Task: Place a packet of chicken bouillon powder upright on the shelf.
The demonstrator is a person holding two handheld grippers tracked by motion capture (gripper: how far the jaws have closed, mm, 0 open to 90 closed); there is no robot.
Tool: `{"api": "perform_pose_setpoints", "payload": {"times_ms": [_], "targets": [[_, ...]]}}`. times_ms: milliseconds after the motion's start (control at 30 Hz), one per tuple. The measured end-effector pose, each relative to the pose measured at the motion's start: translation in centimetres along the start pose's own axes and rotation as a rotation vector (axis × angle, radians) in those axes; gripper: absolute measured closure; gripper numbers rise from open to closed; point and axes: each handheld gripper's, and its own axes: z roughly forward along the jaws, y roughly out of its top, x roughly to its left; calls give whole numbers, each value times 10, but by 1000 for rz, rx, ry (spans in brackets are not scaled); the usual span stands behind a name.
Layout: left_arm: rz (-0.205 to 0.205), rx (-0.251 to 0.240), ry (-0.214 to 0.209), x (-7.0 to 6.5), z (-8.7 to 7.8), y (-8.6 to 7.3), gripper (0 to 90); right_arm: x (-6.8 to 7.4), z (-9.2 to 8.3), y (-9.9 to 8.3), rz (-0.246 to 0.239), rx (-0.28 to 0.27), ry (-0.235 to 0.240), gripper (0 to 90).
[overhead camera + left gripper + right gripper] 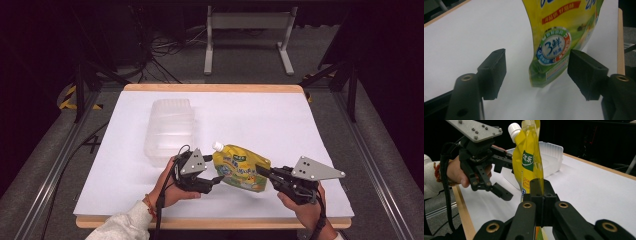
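High view: a white table (280, 120) with a wooden edge fills the middle of the frame. A yellow spouted pouch (241, 167) sits lower centre, held up off the surface between 2 handheld grippers. Its white cap (218, 146) points to the upper left.

Right gripper (261, 171), lower right of the high view: jaws closed on the pouch's right edge. In the right gripper view the 2 black jaws meet at centre frame with the thin yellow edge of the pouch (529, 162) pinched between them; the pouch stands edge-on above the jaws, cap (514, 129) at top.

Left gripper (216, 179), lower centre-left of the high view: jaws spread wide. In the left gripper view the pouch's lower corner (554, 47) hangs between the 2 jaws. The left jaw is well apart from it; the right jaw is just beside its edge, and I cannot tell whether they touch. The left gripper holds nothing. It also appears at upper left of the right gripper view (501, 176), jaws apart, just beside the pouch.

A clear plastic container (169, 130) lies on the table left of centre in the high view, just above the left gripper; in the right gripper view it sits behind the pouch (551, 153).

The left hand (167, 187) has a light sleeve and a reddish bracelet at the wrist.
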Motion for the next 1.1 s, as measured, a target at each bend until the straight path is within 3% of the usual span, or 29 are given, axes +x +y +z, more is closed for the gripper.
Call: {"api": "perform_pose_setpoints", "payload": {"times_ms": [100,200,333,367,433,933,1100], "targets": [[0,2,-12,1,0,1,431,1,3,1,-5,0,6,900],[20,31,3,2,2,2,499,2,4,1,-4,-2,9,900],[19,44,-2,4,3,2,660,3,7,1,-8,3,18,900],[22,47,6,4,3,2,737,4,9,1,-7,3,23,900],[25,49,6,4,2,3,789,5,10,1,-7,7,23,900],[64,83,85,6,3,11,833,4,17,5,-9,10,15,900],[67,87,110,12,2,15,834,3,22,9,-23,6,8,900]]}}
